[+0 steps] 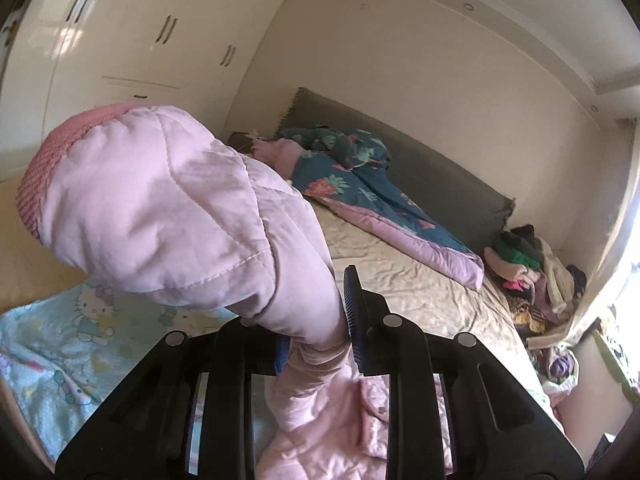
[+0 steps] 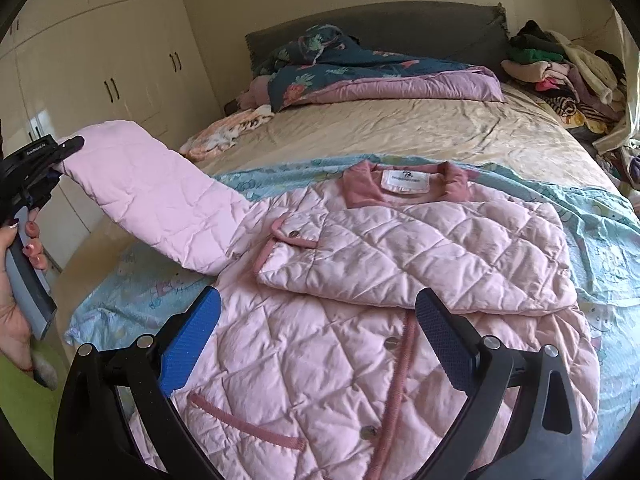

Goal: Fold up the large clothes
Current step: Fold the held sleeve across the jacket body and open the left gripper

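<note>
A pink quilted jacket (image 2: 360, 320) lies front up on a light blue cartoon sheet (image 2: 612, 264) on the bed. One sleeve (image 2: 432, 252) is folded across the chest. My left gripper (image 1: 316, 320) is shut on the other sleeve (image 1: 160, 200) near its darker pink cuff (image 1: 52, 160) and holds it lifted off the bed to the left; it also shows in the right wrist view (image 2: 60, 156). My right gripper (image 2: 316, 344) is open and empty, hovering just above the jacket's lower front.
A teal floral quilt (image 2: 360, 72) lies bunched by the grey headboard (image 2: 400, 24). A pile of clothes (image 2: 568, 72) sits at the far right corner. A small patterned cloth (image 2: 228, 132) lies at the bed's left edge. White wardrobes (image 2: 100, 60) stand on the left.
</note>
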Demonstrator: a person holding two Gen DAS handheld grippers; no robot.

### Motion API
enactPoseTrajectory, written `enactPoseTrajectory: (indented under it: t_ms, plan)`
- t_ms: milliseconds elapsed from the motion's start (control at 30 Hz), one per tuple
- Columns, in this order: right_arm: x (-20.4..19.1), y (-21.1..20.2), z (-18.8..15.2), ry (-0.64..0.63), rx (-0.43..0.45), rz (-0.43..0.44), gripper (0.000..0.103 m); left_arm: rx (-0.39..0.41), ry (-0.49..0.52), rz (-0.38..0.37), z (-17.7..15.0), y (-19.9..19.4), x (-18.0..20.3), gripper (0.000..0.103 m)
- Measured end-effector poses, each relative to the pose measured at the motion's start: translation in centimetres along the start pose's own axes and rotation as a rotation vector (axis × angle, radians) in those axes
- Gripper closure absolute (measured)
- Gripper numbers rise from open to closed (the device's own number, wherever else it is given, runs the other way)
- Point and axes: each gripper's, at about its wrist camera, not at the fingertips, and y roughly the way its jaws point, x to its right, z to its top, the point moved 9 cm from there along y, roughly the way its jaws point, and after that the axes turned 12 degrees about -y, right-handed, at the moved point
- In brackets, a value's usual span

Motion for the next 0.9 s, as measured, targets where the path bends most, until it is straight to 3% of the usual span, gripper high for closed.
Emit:
enactPoseTrajectory:
  t_ms: [900]
  plan:
    - [9.2, -5.0, -2.7, 0.111, 0.068, -0.062, 0.006, -0.149, 0.231, -0.136, -10.2, 1.3, 13.6, 0.091]
